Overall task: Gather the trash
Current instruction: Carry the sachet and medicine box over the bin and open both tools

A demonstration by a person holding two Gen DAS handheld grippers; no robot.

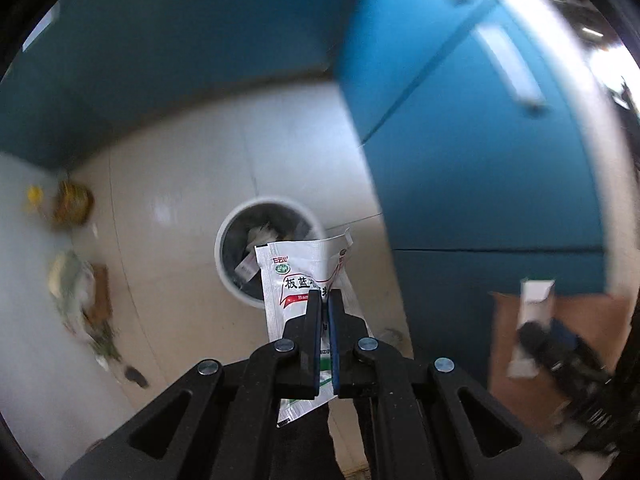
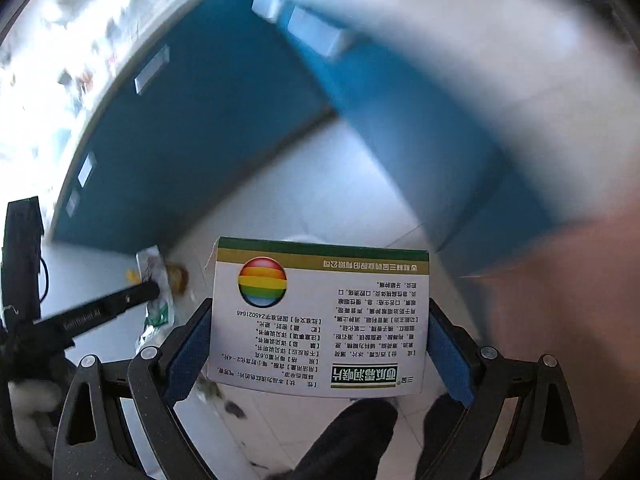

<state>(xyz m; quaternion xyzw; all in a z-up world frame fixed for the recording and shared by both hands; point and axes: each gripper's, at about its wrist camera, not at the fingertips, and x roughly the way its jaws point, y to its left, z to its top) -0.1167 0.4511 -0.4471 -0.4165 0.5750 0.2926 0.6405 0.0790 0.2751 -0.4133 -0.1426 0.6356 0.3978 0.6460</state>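
Observation:
My left gripper is shut on a white medicine sachet with red and green print and holds it in the air just in front of a round white trash bin that stands on the tiled floor and holds several scraps. My right gripper is shut on a white medicine box with a rainbow ball logo and a green-gold band, also in the air. The left gripper and its sachet show at the left of the right wrist view. The right gripper shows blurred at the right of the left wrist view.
Blue cabinets with white handles stand to the right and behind the bin. More litter lies on the pale floor at the left, with a yellow-brown piece near the cabinet base. A white countertop with several items is above.

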